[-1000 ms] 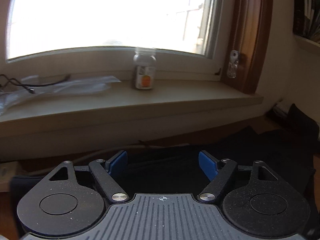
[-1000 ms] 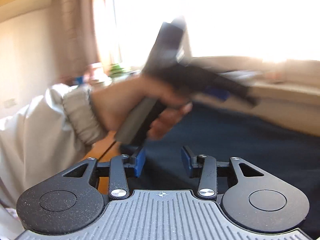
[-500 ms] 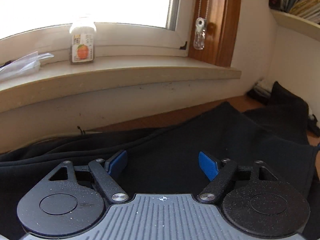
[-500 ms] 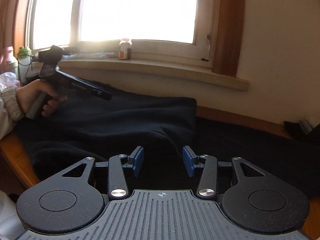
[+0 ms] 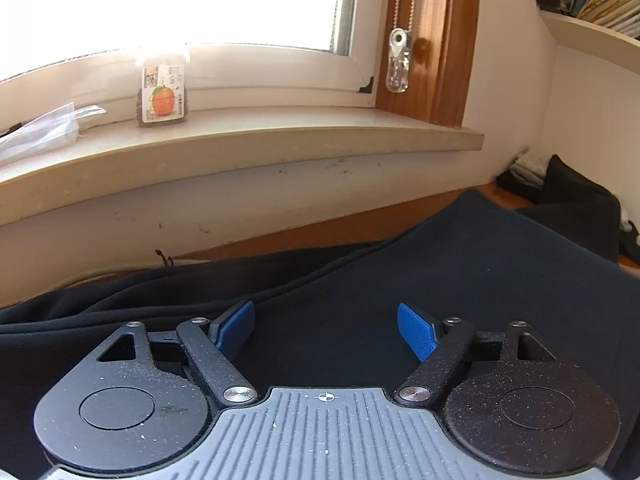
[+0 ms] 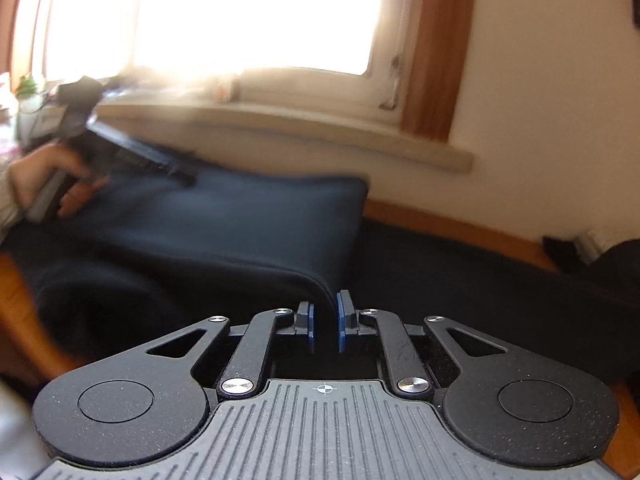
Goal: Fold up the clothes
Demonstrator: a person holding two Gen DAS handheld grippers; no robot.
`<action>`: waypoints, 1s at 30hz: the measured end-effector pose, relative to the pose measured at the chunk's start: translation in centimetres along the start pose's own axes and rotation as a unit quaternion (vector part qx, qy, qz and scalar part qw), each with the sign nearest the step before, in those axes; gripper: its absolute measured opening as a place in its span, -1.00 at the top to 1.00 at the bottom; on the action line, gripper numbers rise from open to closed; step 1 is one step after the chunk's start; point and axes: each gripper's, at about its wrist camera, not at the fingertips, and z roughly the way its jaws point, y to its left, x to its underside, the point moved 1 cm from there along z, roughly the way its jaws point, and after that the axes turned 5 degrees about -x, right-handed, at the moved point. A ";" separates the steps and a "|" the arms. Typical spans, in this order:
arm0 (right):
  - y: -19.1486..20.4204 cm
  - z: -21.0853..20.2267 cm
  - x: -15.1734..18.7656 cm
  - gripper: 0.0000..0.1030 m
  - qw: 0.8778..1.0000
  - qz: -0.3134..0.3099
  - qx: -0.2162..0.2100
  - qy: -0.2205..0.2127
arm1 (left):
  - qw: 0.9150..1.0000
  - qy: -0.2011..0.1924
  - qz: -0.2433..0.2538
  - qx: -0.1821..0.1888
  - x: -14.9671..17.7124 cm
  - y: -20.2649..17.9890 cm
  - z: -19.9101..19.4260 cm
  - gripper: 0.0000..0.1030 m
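Below window, right gripper [image 6: 324, 326] fingers closing on garment [image 6: 240, 220]; left gripper [image 5: 326, 330] wide.

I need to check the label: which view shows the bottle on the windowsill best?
Left wrist view: the orange-labelled bottle stands close and sharp on the windowsill. In the right wrist view it is only a small, blurred shape washed out by window glare.

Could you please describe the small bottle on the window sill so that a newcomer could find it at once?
Look at the window sill below the bright window. The bottle stands upright there, right of a clear plastic bag. Its label shows an orange fruit, which nothing else nearby has.
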 end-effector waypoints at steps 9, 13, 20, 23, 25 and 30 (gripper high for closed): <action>-3.4 -2.5 0.7 0.25 0.995 0.076 -0.021 -0.060 | 1.000 0.012 0.021 -0.008 0.0 -0.7 0.3 -0.70; -3.1 -3.4 0.3 0.28 0.987 0.100 -0.042 -0.120 | 0.998 0.012 0.053 -0.018 -0.3 -2.0 0.1 -0.80; -0.8 2.8 0.1 0.64 0.995 0.052 -0.059 -0.058 | 0.994 -0.004 0.096 0.046 -2.9 -8.6 0.6 -0.80; -2.2 2.7 1.2 0.73 0.997 0.040 0.033 -0.052 | 0.990 -0.015 0.125 0.061 -4.0 -12.0 1.8 -0.80; -4.5 1.1 2.3 0.73 0.992 0.102 0.027 -0.066 | 0.989 -0.019 0.129 0.070 -4.3 -13.2 2.9 -0.80; -4.7 -1.5 3.8 0.66 0.986 0.139 -0.016 -0.085 | 0.989 -0.013 0.117 0.088 -4.2 -15.1 5.7 -0.80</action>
